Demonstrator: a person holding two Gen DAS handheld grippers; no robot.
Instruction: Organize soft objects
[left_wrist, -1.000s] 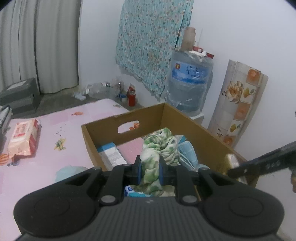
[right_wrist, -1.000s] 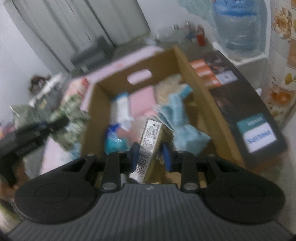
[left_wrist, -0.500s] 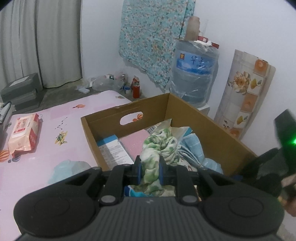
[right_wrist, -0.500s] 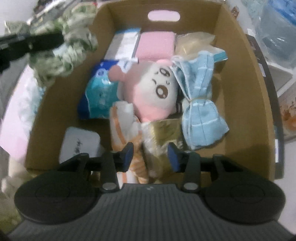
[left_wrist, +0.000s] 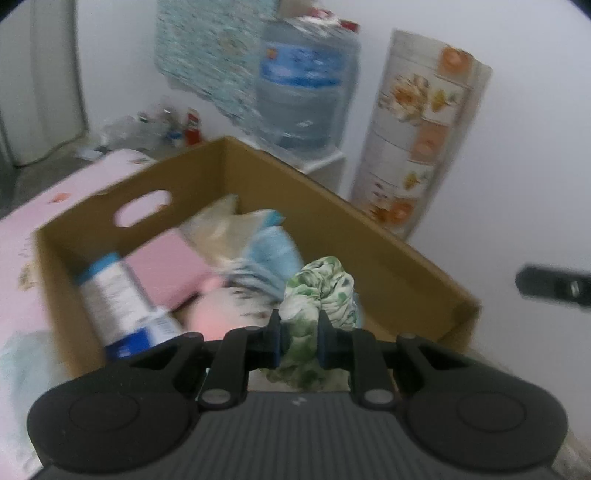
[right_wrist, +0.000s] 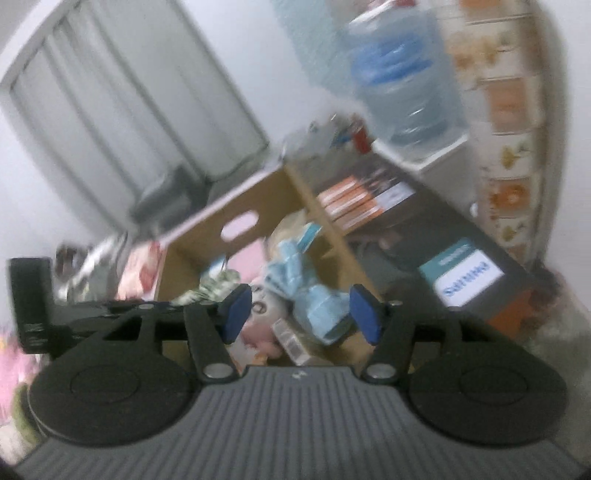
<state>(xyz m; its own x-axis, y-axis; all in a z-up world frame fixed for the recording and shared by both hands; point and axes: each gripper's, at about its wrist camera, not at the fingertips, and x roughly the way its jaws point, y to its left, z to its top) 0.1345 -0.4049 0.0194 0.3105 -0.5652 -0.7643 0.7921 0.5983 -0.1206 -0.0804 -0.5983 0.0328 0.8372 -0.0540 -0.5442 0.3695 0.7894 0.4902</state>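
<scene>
left tongs (left_wrist: 298, 343): clamped tight on the green-and-white cloth (left_wrist: 317, 291), pinched at its bunched middle so the loose ends hang; held over the near right part of the cardboard box (left_wrist: 388, 258), probably so it can drop in with the rest
right tongs (right_wrist: 301, 314): jaws have just been opening and stand wide, nothing between the pads; pulled up off the box, apparently free after a release
small packet (right_wrist: 291, 341): lies in the near end of the box, below the open tongs
box contents: pink plush (right_wrist: 258, 306), light blue knotted cloth (right_wrist: 314, 306), pink flat pack (left_wrist: 166, 269), white-and-blue pack (left_wrist: 114, 295), crowded together; little bare floor left inside, so the cloth likely goes on top
surface: box sits on a bed with a pink sheet (left_wrist: 48, 206); no counter in view
room: white walls, water jug (left_wrist: 303, 92) and a flowered roll (left_wrist: 424, 133) far right, teal patterned fabric (left_wrist: 207, 48) hung on the wall, grey curtains (right_wrist: 129, 110) far left
image quality: both views blurred
</scene>
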